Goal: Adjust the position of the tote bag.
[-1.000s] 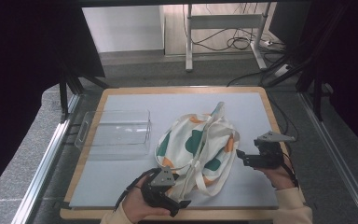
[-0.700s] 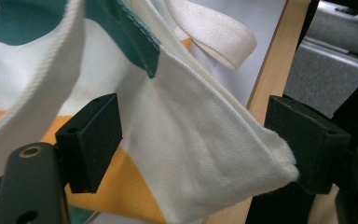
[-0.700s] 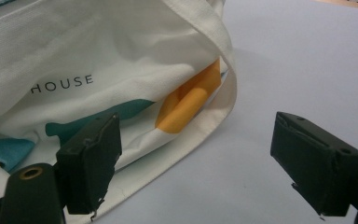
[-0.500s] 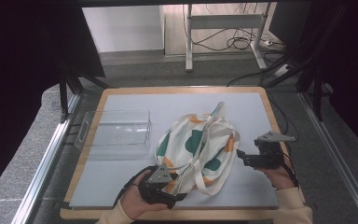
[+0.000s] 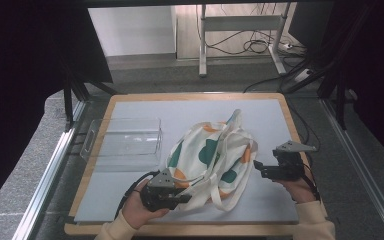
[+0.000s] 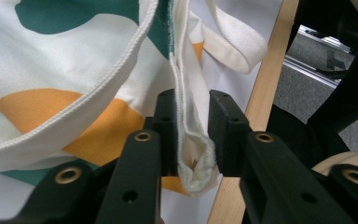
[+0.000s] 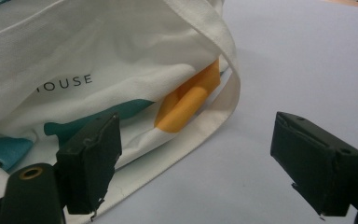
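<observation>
A grey mat on a wood-edged table [image 5: 280, 102] takes up the middle of the high view, and a clear plastic bin [image 5: 125, 142] sits on its left part. Just right of centre lies a crumpled canvas tote bag [image 5: 210, 155], white with teal and orange patches; it looks light, soft and floppy, likely to sag and fold when lifted, so a hem or a strap seems the surest hold. At lower centre the left gripper [image 5: 172, 196] sits against the bag's near edge; in the left gripper view its jaws have just been closing, and a folded seam of the bag [image 6: 191, 154] stands pinched between the pads. At right centre the right gripper [image 5: 260, 170] rests just beside the bag's right edge, jaws spread wide, nothing between them but mat and a corner of cloth.
</observation>
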`<action>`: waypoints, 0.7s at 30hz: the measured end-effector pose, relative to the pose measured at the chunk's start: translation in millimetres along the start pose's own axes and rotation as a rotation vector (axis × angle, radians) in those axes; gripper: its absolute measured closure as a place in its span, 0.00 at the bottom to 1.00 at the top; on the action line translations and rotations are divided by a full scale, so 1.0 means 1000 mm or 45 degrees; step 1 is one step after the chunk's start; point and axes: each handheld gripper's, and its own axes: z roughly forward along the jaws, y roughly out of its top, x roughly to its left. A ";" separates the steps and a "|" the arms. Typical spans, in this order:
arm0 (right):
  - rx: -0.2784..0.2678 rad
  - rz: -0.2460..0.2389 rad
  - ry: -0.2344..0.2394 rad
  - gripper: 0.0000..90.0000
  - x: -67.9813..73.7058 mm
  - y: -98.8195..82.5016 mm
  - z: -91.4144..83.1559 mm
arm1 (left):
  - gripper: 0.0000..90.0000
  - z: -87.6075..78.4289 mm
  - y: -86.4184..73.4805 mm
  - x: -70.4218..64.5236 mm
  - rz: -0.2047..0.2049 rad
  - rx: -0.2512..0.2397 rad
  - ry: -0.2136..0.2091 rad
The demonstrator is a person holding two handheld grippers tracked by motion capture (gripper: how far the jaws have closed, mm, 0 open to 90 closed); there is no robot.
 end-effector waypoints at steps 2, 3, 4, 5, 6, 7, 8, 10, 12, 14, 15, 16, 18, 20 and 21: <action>0.002 -0.001 0.001 0.18 0.000 0.000 0.000 | 0.84 -0.001 0.000 0.002 0.004 0.006 -0.003; 0.002 -0.001 0.001 0.18 -0.001 0.000 0.000 | 0.85 -0.001 0.000 0.002 0.003 0.005 -0.003; 0.001 0.000 0.000 0.18 -0.001 0.000 0.000 | 0.86 -0.001 -0.001 0.003 -0.007 -0.001 -0.005; -0.002 0.002 0.000 0.18 -0.001 0.000 0.000 | 0.86 -0.002 -0.001 0.004 -0.003 0.004 -0.007; -0.002 0.003 0.001 0.18 -0.001 0.000 -0.001 | 0.87 -0.003 -0.001 0.005 -0.005 0.002 -0.008; -0.002 0.003 0.001 0.18 -0.001 0.000 -0.001 | 0.87 -0.003 -0.001 0.005 -0.005 0.002 -0.008; -0.003 0.004 0.001 0.18 -0.001 0.000 -0.001 | 0.87 -0.003 -0.001 0.006 -0.009 0.001 -0.011; -0.003 0.005 0.001 0.18 -0.001 0.000 -0.001 | 0.88 -0.003 -0.002 0.008 -0.013 0.000 -0.014; -0.003 0.006 0.003 0.18 -0.001 0.000 -0.001 | 0.88 -0.003 -0.002 0.008 -0.013 0.001 -0.015; -0.002 0.013 0.007 0.18 -0.001 0.000 -0.001 | 0.88 -0.003 -0.002 0.009 -0.014 0.000 -0.017; -0.003 0.018 0.009 0.18 -0.001 0.000 -0.001 | 0.88 -0.003 -0.002 0.009 -0.014 0.000 -0.017; -0.002 0.022 0.011 0.18 -0.001 0.000 -0.001 | 0.88 -0.003 -0.002 0.009 -0.014 0.002 -0.018; -0.004 0.032 0.011 0.18 -0.002 0.001 -0.002 | 0.88 -0.004 -0.003 0.010 -0.014 0.004 -0.020; -0.007 0.039 0.013 0.18 -0.002 0.001 -0.002 | 0.88 -0.003 -0.003 0.010 -0.012 0.004 -0.019; -0.010 0.040 0.013 0.18 -0.002 0.001 -0.002 | 0.88 -0.003 -0.003 0.010 -0.011 0.004 -0.019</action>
